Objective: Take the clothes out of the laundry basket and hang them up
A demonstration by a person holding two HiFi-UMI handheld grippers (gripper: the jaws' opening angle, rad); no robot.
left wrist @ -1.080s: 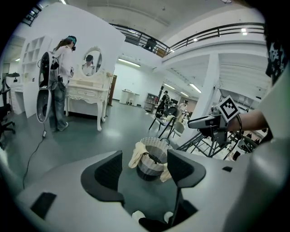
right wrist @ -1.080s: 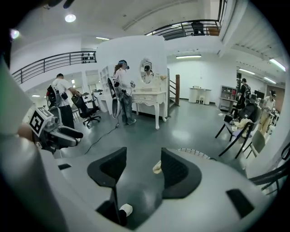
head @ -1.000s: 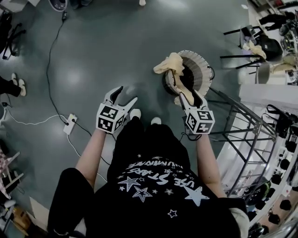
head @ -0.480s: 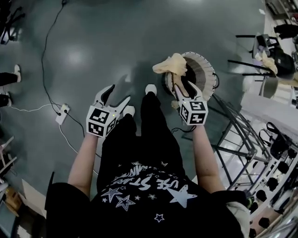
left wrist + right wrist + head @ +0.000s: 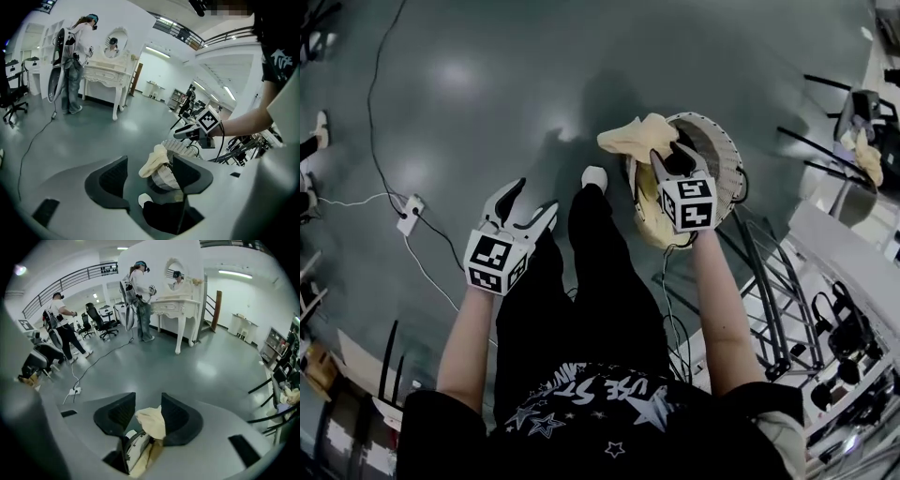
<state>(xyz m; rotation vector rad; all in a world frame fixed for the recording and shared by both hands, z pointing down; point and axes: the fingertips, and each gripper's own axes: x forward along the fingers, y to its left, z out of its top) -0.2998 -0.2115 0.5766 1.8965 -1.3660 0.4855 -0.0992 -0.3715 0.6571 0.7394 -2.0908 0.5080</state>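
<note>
1. Cream garment [image 5: 635,136] drapes over the laundry basket [image 5: 727,152] rim in the head view. The right hand-held gripper [image 5: 667,155] is right above it, and the left hand-held gripper [image 5: 534,197] is well apart.
2. In the left gripper view, the jaws are apart and empty, with the garment [image 5: 152,161] beyond them.
3. In the right gripper view, the jaws have just been closing. They stand apart with the garment [image 5: 152,423] between them.

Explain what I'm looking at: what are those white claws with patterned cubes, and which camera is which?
A person's head camera looks down: that's the wide picture. Each hand holds a two-jaw gripper carrying its own camera, aimed along its jaws. The left gripper is open and empty above the floor. The right gripper is over the laundry basket; its jaws have just been closing, with the cream garment between them, seemingly not yet pinched. A metal rack stands beside.
</note>
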